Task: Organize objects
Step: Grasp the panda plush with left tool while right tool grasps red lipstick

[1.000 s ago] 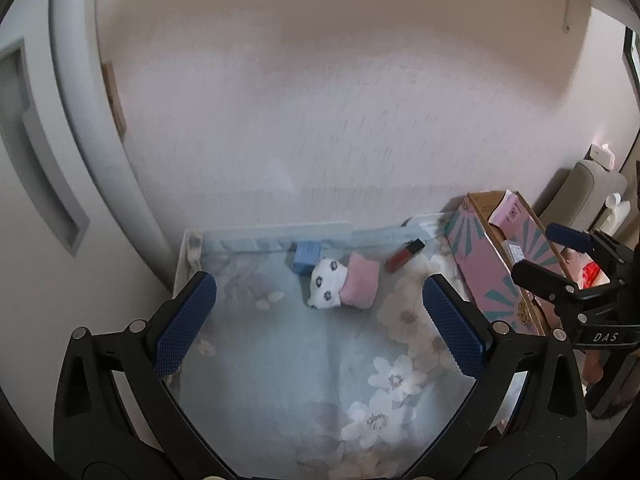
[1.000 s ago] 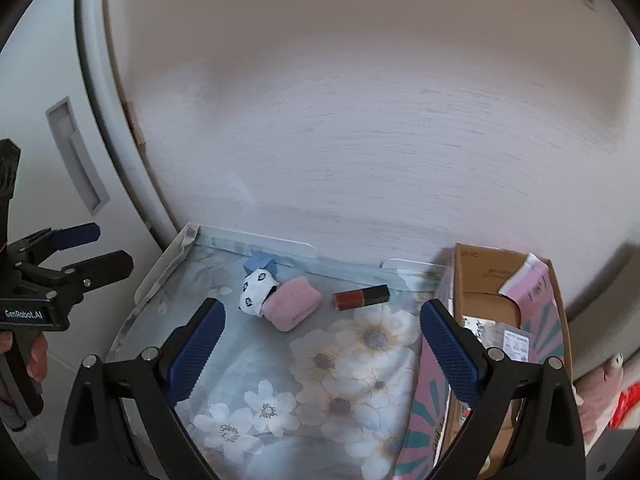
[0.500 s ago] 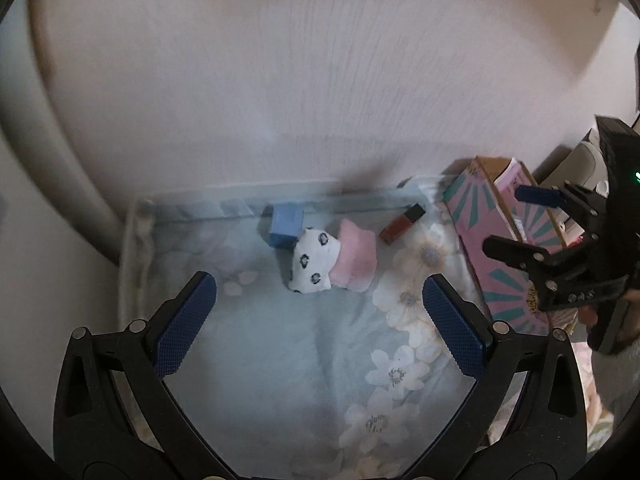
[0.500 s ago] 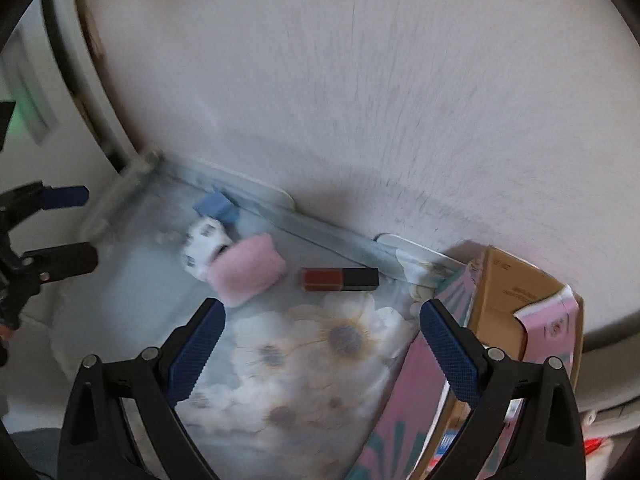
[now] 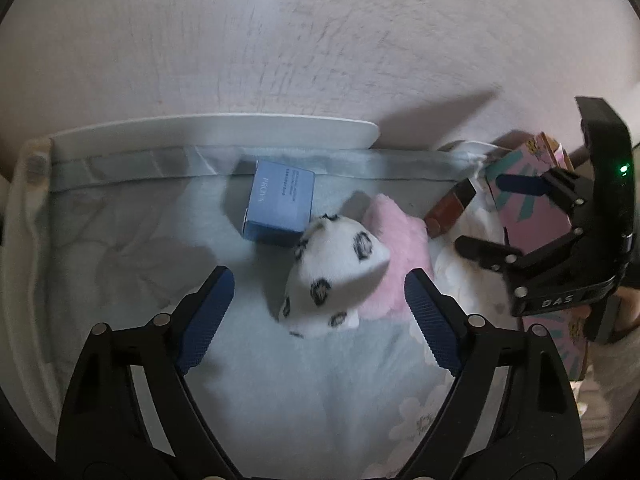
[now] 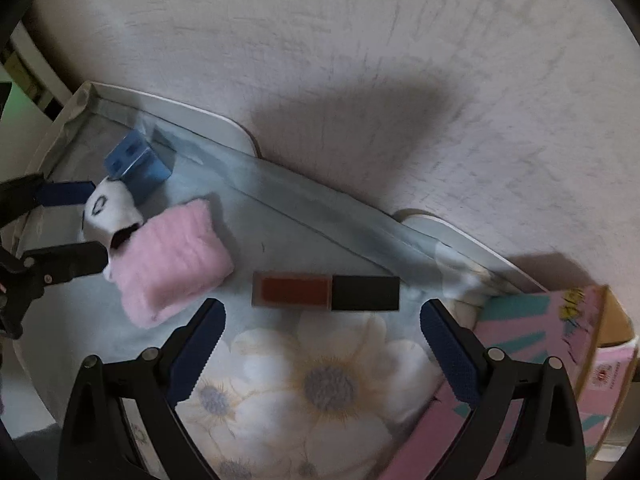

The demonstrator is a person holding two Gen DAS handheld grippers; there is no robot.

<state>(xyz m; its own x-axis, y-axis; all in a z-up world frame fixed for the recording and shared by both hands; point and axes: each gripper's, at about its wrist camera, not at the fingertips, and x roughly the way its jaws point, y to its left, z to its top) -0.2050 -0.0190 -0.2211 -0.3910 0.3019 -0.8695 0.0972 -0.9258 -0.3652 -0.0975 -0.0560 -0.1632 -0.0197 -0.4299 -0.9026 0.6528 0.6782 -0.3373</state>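
A white spotted sock roll [image 5: 334, 276] lies against a pink sock roll [image 5: 394, 248] on the floral cloth, with a blue box [image 5: 280, 202] behind them and a red-and-black lipstick [image 6: 326, 292] to the right. My left gripper [image 5: 320, 308] is open, its fingers on either side of the spotted roll. My right gripper [image 6: 322, 328] is open just in front of the lipstick. The left gripper also shows in the right wrist view [image 6: 72, 224] by the spotted roll [image 6: 108, 204].
A pink and teal cardboard box [image 6: 552, 344] stands at the right edge of the cloth. A white textured wall [image 6: 360, 80] rises right behind the table's raised rim [image 5: 216, 128]. The floral cloth [image 6: 320, 392] covers the table.
Both grippers have moved forward and down toward the objects. The left one has closed in on the spotted sock roll, the right one on the lipstick. Nothing has been picked up.
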